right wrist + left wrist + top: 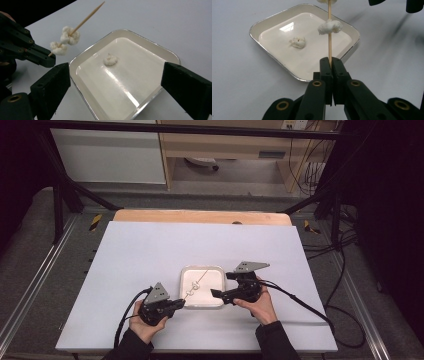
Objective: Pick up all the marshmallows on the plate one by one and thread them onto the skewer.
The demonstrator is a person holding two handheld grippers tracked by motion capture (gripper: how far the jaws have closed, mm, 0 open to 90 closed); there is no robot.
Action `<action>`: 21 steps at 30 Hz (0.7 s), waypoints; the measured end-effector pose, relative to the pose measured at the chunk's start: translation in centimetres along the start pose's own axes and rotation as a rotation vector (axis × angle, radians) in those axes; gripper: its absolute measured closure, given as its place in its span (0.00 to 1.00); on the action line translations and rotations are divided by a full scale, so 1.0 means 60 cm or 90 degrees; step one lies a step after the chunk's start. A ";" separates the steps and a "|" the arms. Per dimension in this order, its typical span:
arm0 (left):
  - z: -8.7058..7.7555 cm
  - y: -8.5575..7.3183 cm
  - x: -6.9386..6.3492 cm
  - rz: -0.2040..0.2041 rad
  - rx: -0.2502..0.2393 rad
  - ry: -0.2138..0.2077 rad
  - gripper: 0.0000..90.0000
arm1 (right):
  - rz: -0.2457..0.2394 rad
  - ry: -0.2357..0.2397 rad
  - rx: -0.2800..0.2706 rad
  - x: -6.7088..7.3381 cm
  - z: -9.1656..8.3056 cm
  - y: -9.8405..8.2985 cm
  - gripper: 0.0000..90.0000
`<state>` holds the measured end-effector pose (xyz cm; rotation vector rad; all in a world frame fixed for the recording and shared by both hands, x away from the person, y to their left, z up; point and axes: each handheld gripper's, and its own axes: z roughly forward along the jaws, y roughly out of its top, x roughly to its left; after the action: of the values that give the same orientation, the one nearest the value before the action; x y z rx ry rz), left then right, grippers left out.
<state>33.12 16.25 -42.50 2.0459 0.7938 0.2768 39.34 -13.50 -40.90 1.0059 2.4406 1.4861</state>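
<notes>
White table [150, 270], dark room. L gripper [176, 304] left of tray [216, 271], clamped on skewer [329, 37]; R gripper [223, 285] right, jaws apart.

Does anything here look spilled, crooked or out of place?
Nothing stands out. The white tray sits flat with one white puff in it. The left gripper pinches a skewer carrying two more puffs, unbroken. The right gripper is open above the tray.

Lit evenly from overhead, with dark surroundings beyond the table [150, 250], a bright glare patch inside the tray [287, 26], soft shadows, and blurred foreground jaws throughout.
</notes>
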 end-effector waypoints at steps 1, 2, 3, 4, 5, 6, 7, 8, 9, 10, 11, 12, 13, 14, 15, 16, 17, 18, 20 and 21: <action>-0.002 0.000 0.002 -0.002 0.001 0.000 0.98 | -0.013 -0.008 0.006 0.000 0.000 -0.001 0.09; -0.002 0.000 0.002 -0.002 0.001 0.000 0.98 | -0.014 -0.011 0.008 0.001 -0.001 -0.002 0.08; -0.004 0.000 0.005 -0.003 0.002 0.003 0.98 | -0.016 -0.012 0.008 0.001 -0.001 -0.002 0.08; -0.004 0.000 0.005 -0.003 0.002 0.003 0.98 | -0.016 -0.012 0.008 0.001 -0.001 -0.002 0.08; -0.007 -0.001 0.008 -0.005 0.002 0.005 0.98 | -0.017 -0.017 0.007 0.001 -0.001 -0.002 0.07; -0.007 -0.001 0.008 -0.005 0.002 0.005 0.98 | -0.017 -0.021 0.008 0.001 -0.001 -0.002 0.06; -0.009 -0.002 0.011 -0.006 0.004 0.006 0.98 | -0.016 -0.023 0.009 0.001 0.000 -0.002 0.06; -0.009 -0.002 0.011 -0.006 0.004 0.006 0.98 | -0.015 -0.026 0.010 0.001 0.000 -0.002 0.06; -0.011 -0.002 0.014 -0.007 0.007 0.007 0.98 | -0.015 -0.028 0.012 0.001 0.000 -0.002 0.05; -0.011 -0.002 0.014 -0.007 0.007 0.007 0.98 | -0.015 -0.028 0.012 0.001 0.000 -0.002 0.05; -0.013 -0.003 0.016 -0.007 0.007 0.003 0.98 | -0.011 -0.034 0.014 0.001 0.000 -0.002 0.04; -0.014 -0.003 0.017 -0.007 0.007 0.004 0.98 | -0.009 -0.037 0.014 0.000 0.001 -0.002 0.03; -0.017 -0.005 0.020 -0.007 0.009 0.007 0.98 | -0.008 -0.041 0.017 0.000 0.001 -0.001 0.03; -0.017 -0.005 0.020 -0.007 0.009 0.007 0.98 | -0.007 -0.043 0.020 0.000 0.002 0.000 0.02; -0.021 -0.006 0.024 -0.011 0.009 0.007 0.98 | -0.007 -0.044 0.022 0.000 0.003 0.001 0.02; -0.021 -0.006 0.024 -0.011 0.009 0.007 0.98 | -0.009 -0.046 0.023 0.001 0.004 0.002 0.01; -0.025 -0.009 0.028 -0.012 0.011 0.009 0.98 | -0.005 -0.044 0.026 0.002 0.005 0.003 0.01; -0.025 -0.009 0.028 -0.012 0.011 0.009 0.98 | -0.005 -0.044 0.026 0.002 0.005 0.003 0.01; -0.029 -0.012 0.032 -0.013 0.014 0.011 0.98 | -0.008 -0.046 0.030 0.005 0.009 0.008 0.01; -0.032 -0.015 0.036 -0.016 0.017 0.012 0.98 | -0.012 -0.050 0.035 0.006 0.011 0.009 0.01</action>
<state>33.46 19.24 -42.34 2.0586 0.8383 0.2726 39.61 -12.60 -40.70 1.0271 2.4410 1.3542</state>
